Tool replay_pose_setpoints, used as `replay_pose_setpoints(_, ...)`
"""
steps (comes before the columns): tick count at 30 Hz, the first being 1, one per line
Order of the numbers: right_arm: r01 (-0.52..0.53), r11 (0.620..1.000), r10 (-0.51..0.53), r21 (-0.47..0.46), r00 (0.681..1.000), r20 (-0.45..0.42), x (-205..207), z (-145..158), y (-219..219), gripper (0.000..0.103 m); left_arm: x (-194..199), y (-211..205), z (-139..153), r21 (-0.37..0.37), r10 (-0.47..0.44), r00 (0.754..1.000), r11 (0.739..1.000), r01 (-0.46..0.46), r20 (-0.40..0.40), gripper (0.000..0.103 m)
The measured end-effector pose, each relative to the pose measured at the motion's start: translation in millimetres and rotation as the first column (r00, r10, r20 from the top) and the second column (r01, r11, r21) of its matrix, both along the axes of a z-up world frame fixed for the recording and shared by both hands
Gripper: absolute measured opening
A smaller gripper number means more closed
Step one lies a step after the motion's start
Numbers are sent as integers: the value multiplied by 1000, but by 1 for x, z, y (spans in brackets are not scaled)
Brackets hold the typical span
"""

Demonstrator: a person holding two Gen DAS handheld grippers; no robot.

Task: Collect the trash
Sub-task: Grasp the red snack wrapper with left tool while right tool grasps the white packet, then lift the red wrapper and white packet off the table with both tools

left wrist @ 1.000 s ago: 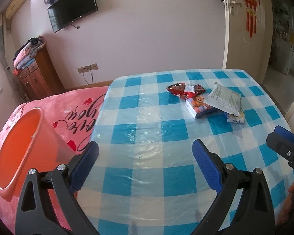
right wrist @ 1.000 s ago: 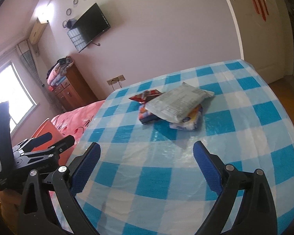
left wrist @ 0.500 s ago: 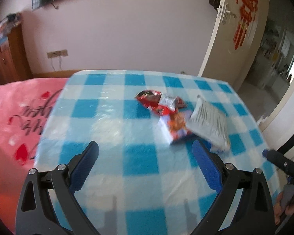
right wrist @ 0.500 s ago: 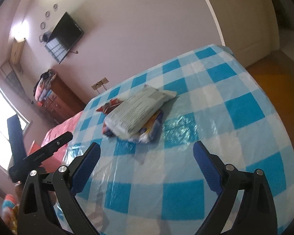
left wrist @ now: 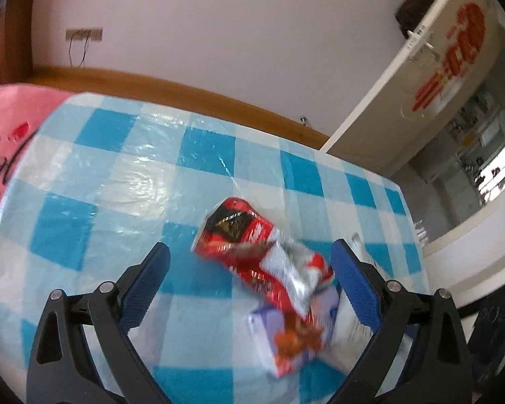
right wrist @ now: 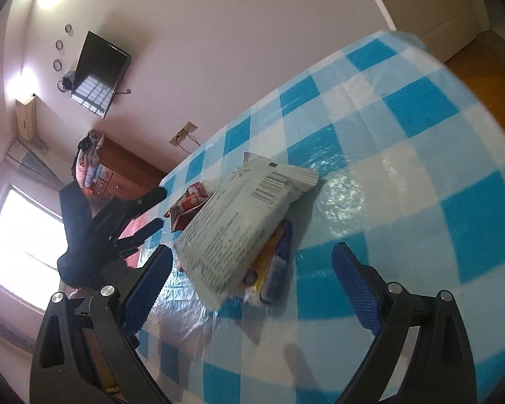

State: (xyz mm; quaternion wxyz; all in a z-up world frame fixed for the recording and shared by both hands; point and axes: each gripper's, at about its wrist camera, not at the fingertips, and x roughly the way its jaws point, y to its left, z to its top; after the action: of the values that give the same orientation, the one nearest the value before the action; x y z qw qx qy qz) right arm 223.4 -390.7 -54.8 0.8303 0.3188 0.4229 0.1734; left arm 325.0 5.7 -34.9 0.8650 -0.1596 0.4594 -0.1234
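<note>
A pile of wrappers lies on the blue-and-white checked table (left wrist: 111,181). A crumpled red snack wrapper (left wrist: 252,245) rests on a purple snack box (left wrist: 293,336). My left gripper (left wrist: 250,269) is open, its blue pads either side of the red wrapper and just short of it. In the right wrist view a pale green-white packet (right wrist: 239,219) lies on top of a yellow and purple wrapper (right wrist: 272,262), with the red wrapper (right wrist: 188,202) behind. My right gripper (right wrist: 252,279) is open, close in front of the pale packet. The left gripper (right wrist: 118,222) shows beyond the pile.
A pink bedspread (left wrist: 3,128) borders the table on the left. A white door (left wrist: 431,77) with red decoration stands open at the right. A wooden dresser (right wrist: 121,175), a wall television (right wrist: 97,74) and a bright window (right wrist: 20,249) lie beyond the table (right wrist: 404,175).
Both grippers have moved in toward the pile, which now looms much larger. The left view has swung right and tilted, and the orange bucket has left it. Both stay open.
</note>
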Motion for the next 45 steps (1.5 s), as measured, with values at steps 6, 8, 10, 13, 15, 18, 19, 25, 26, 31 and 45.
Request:
replay_pose_setpoints(6,-26,999,26,-20,1000,5,20,-5,8,91,19,-7,-13,0,17,999,1000,-17,-27,96)
replay_pose_setpoints(8,-28,999,29,-40,999,15,25,-3,10,89,25,-13,-15,23,12,999,1000,-12,-30,94)
replay_pose_setpoints(10,-26,998,27,-62,999,23,32,-2,12,89,29,-18,-17,47,13,999,999,-11,-37,86)
replay_pose_setpoints(13,-33,996,35,-82,999,27,39,-3,17,86,31,-25,-18,111,7,1000,994,-3,-30,74)
replay_pose_setpoints(15,-39,995,41,-96,999,19,44,-6,21,85,30,-32,-17,168,-8,1000,986,11,-21,71)
replay_pose_setpoints(18,-54,993,56,-104,998,16,50,-11,26,83,27,-36,-17,194,-36,999,980,39,-19,67)
replay_pose_setpoints(19,-64,991,67,-116,997,24,51,-11,28,82,25,-36,-17,197,-44,999,979,47,-19,65)
replay_pose_setpoints(25,-148,959,166,-244,985,54,47,-9,54,74,18,-41,-16,233,-106,994,966,107,-20,63)
replay_pose_setpoints(26,-162,956,181,-244,982,58,45,-9,56,74,19,-38,-16,237,-115,993,965,116,-21,63)
replay_pose_setpoints(31,-247,936,275,-250,958,83,27,-7,70,74,0,-37,-16,256,-166,986,952,167,-25,63)
replay_pose_setpoints(45,-373,889,412,-266,905,108,-60,-8,82,74,-110,-18,-17,262,-282,958,922,284,-43,62)
